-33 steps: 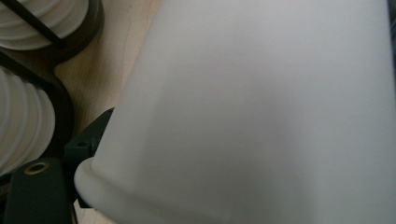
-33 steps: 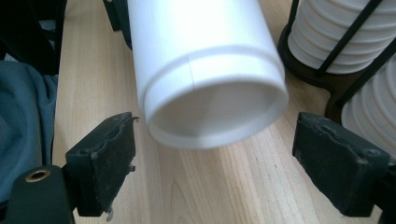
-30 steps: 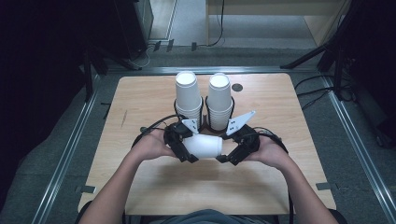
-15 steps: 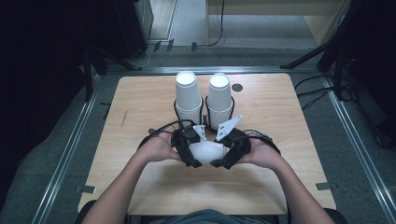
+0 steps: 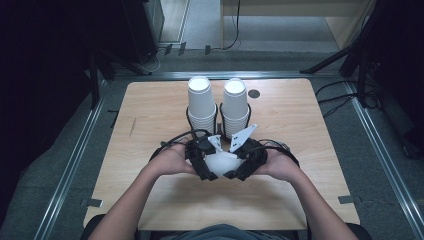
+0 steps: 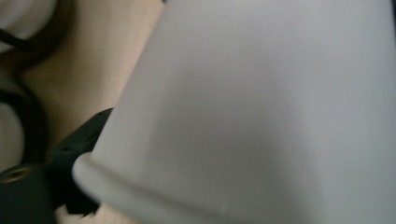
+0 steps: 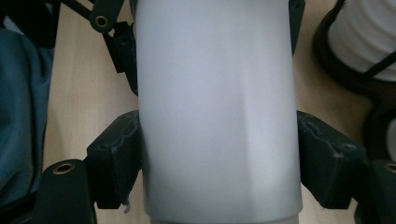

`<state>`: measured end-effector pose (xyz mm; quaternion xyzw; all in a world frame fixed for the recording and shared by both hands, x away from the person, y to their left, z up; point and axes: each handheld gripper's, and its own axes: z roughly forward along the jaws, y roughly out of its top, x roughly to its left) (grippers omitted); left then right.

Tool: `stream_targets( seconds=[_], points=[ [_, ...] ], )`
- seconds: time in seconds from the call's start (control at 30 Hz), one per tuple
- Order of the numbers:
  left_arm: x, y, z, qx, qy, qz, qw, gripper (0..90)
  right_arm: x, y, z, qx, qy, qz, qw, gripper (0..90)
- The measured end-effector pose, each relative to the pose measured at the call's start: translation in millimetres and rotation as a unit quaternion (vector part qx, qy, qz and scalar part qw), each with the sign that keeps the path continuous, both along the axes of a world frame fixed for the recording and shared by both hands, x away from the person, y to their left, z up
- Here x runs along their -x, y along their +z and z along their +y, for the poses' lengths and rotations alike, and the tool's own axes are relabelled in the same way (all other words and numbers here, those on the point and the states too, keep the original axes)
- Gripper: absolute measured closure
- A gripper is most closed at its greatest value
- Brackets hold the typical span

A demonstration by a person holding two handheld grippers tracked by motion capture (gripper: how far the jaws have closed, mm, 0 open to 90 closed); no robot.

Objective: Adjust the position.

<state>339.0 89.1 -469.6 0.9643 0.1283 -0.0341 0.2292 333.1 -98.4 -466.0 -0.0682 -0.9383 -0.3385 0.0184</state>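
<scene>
A white paper cup (image 5: 222,162) lies on its side a little above the wooden table, between my two grippers. My right gripper (image 5: 236,172) is shut on it: in the right gripper view both pads (image 7: 116,158) press into the cup's wall (image 7: 219,116), after its jaws have just been closing. My left gripper (image 5: 209,172) comes in from the other side. Its jaws have just been opening and stand wide, with the cup's rim end (image 6: 257,116) between them. One black finger (image 6: 79,144) shows beside the rim.
Two tall stacks of white cups (image 5: 201,102) (image 5: 235,100) stand in black wire holders just beyond the grippers. A small dark disc (image 5: 254,93) lies at the table's far edge. Bare tabletop (image 5: 310,190) lies left and right of the hands; cables loop beside them.
Both hands have drawn together toward the table's middle. The right gripper has closed around the cup that the left one was holding.
</scene>
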Motion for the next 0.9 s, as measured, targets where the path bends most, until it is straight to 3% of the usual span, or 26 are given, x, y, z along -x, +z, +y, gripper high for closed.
stream_targets(
  seconds=[0.07, 0.17, 0.2, 0.4, 0.5, 0.6, 0.87, 0.9],
  points=[
    [-1.7, 4.5, 5.3, 0.031, 0.004, 0.005, 0.9995, 0.0, -0.1, 4.5, -4.2, -0.018, 0.0, 0.0, 0.9998, 22.6],
    [-2.0, 7.3, 8.8, 0.051, 0.006, 0.004, 0.9987, 0.0, -0.8, 6.6, -8.7, -0.034, 0.0, -0.008, 0.9994, 22.4],
    [-2.6, 9.7, 12.9, 0.073, 0.012, 0.01, 0.9972, 0.0, -0.7, 7.0, -10.3, -0.039, -0.003, -0.004, 0.9992, 22.4],
    [-3.3, 13.2, 23.0, 0.109, 0.031, 0.014, 0.9935, 0.0, -3.1, 10.9, -17.7, -0.068, -0.014, -0.002, 0.9976, 22.2],
    [-4.0, 15.2, 29.4, 0.135, 0.048, 0.022, 0.9894, 0.0, -3.4, 12.8, -19.7, -0.075, -0.018, -0.007, 0.997, 22.2],
    [-3.5, 17.4, 34.5, 0.167, 0.065, 0.033, 0.9833, 0.0, -2.7, 16.4, -23.6, -0.091, -0.022, -0.002, 0.9956, 22.2],
    [-1.0, 19.0, 36.5, 0.187, 0.073, 0.036, 0.9791, 0.0, -0.7, 14.4, -27.3, -0.103, -0.026, 0.005, 0.9943, 22.1],
    [-1.1, 18.9, 36.1, 0.195, 0.075, 0.04, 0.9772, 0.0, -0.5, 13.9, -26.4, -0.109, -0.024, 0.006, 0.9938, 22.1]
  ],
)
